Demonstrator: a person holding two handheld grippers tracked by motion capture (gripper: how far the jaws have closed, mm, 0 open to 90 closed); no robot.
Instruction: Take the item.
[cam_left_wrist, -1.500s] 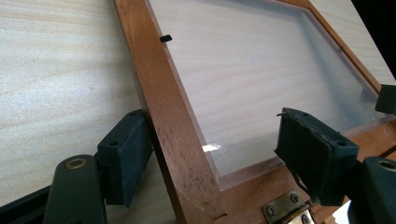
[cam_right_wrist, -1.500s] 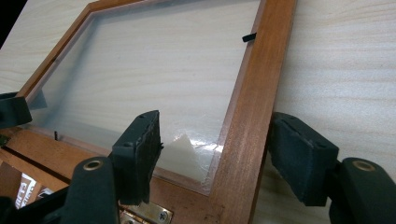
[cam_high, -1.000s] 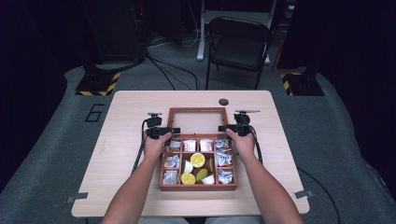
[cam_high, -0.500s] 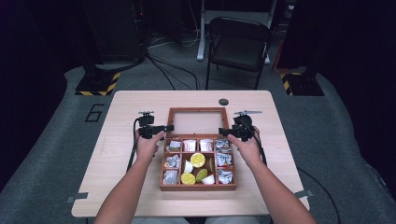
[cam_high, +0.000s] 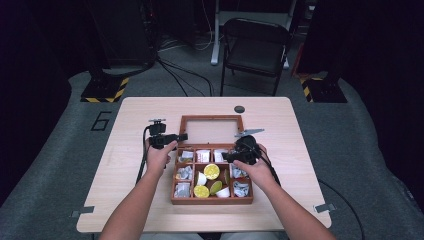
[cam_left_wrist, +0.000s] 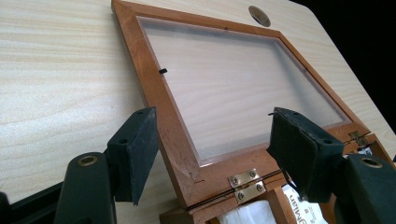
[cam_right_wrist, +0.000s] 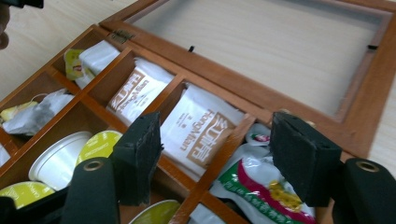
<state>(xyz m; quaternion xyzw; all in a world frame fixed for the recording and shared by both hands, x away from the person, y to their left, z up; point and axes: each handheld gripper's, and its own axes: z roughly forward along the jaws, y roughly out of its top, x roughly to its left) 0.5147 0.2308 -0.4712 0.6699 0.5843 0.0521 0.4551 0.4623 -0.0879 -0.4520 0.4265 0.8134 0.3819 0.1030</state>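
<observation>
Two pairs of tongs stand apart, empty: my left tongs (cam_high: 184, 136) by the open lid (cam_high: 212, 130) (lying flat on the bench (cam_high: 130, 120)), my right tongs (cam_high: 229, 157) over the wooden box (cam_high: 212, 200). Lowering carelessly could snag a divider or crush sachets (cam_right_wrist: 198, 133).

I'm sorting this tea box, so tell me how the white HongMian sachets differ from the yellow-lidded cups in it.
The HongMian sachets are flat white paper packets with brown print; the yellow-lidded cups are round white tubs with yellow foil lids. The sachets stand on edge in the back row by the hinges; the cups lie tipped in the middle compartments. Both sit inside the open wooden box.
</observation>
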